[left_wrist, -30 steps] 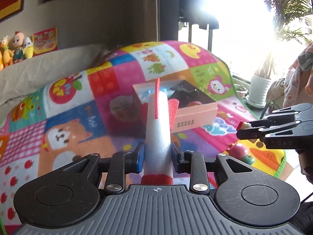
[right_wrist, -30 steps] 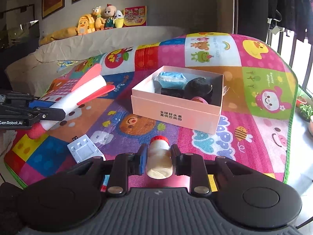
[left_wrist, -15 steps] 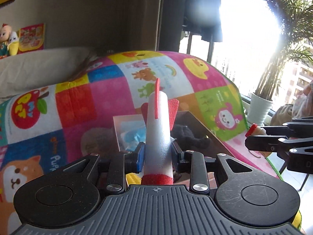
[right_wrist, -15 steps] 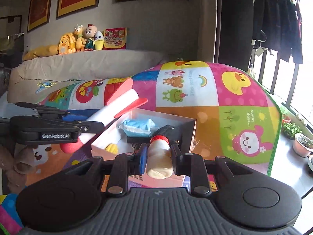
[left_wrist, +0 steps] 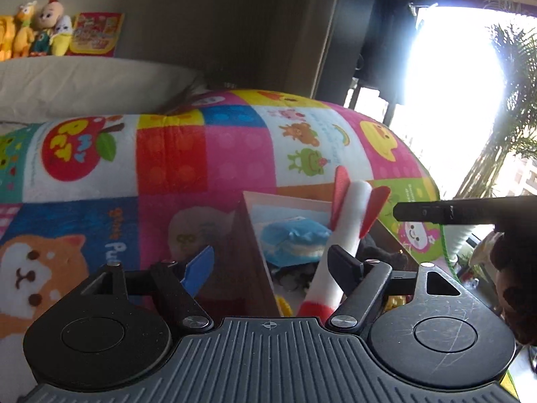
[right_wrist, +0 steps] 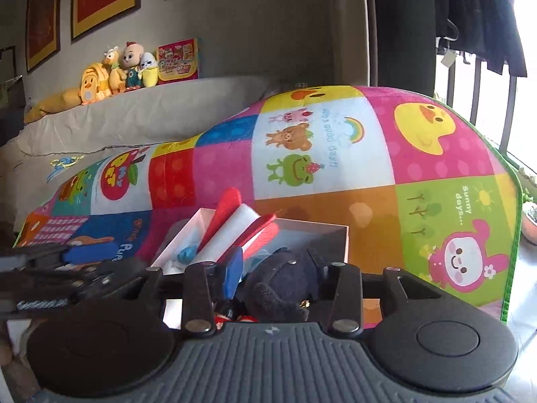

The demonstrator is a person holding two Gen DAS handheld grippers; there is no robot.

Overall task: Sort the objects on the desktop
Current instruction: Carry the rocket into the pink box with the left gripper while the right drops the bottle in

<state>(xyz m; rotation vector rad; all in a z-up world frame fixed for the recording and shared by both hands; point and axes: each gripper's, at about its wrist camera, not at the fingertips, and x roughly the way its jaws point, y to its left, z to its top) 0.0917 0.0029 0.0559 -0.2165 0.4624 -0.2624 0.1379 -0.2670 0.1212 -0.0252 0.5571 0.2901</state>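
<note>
The white foam rocket with red fins leans in the pink box, its red nose down inside. My left gripper is open above the box's left wall; the rocket rests against its right finger. In the right wrist view the rocket lies tilted over the box. My right gripper is open and empty over the box, above a black plush toy. The small bottle is not in view. A blue packet lies in the box.
The box sits on a colourful patchwork play mat. A grey sofa back with plush toys stands behind. The right gripper's dark arm reaches in at the right of the left wrist view. A window and a plant are at right.
Both grippers have opened over the box. The left one let go of the rocket, which now leans in the box. The right one released the small bottle, now out of sight.
</note>
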